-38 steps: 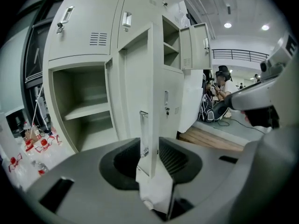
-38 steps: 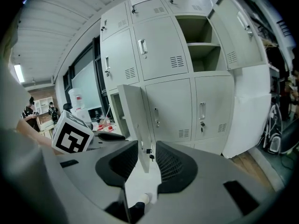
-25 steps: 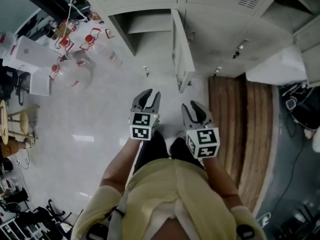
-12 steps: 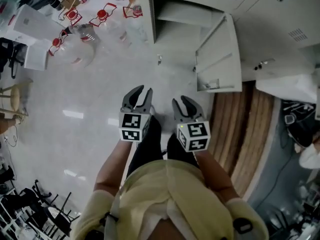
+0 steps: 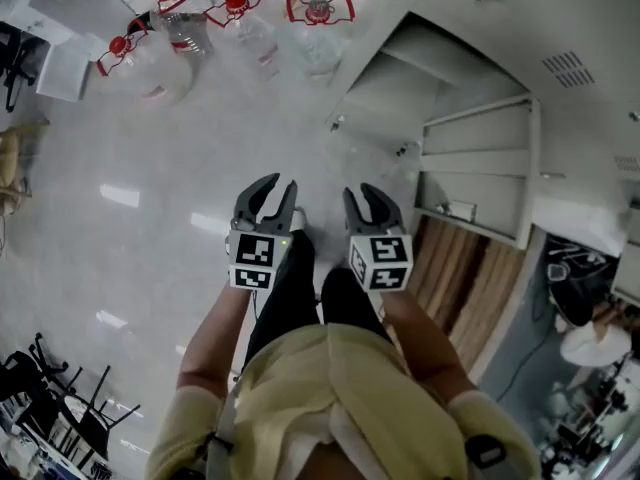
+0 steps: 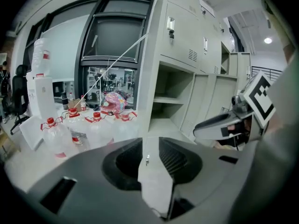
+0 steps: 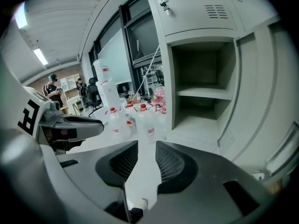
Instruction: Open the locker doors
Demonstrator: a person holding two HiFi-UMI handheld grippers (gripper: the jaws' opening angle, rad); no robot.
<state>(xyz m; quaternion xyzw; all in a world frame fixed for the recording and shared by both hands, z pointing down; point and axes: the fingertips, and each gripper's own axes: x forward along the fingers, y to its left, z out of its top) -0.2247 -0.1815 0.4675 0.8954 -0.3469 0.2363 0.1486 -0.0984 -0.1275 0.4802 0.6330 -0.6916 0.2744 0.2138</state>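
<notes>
Pale yellow short-sleeved shirt [image 5: 335, 388], black trousers [image 5: 290, 293]. The dark grey left gripper [image 5: 280, 184] and right gripper [image 5: 360, 192] each carry a black-and-white marker cube [image 5: 253, 260].

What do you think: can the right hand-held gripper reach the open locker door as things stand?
Probably yes: the right hand-held gripper is open and empty, and only floor lies between it and the door.

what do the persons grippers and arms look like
The left gripper and the right gripper both have dark grey, curved, claw-like jaws with ribbed black pads inside. Each carries a white cube printed with black square markers. The person wears a pale yellow short-sleeved top, which leaves the forearms uncovered.
</notes>
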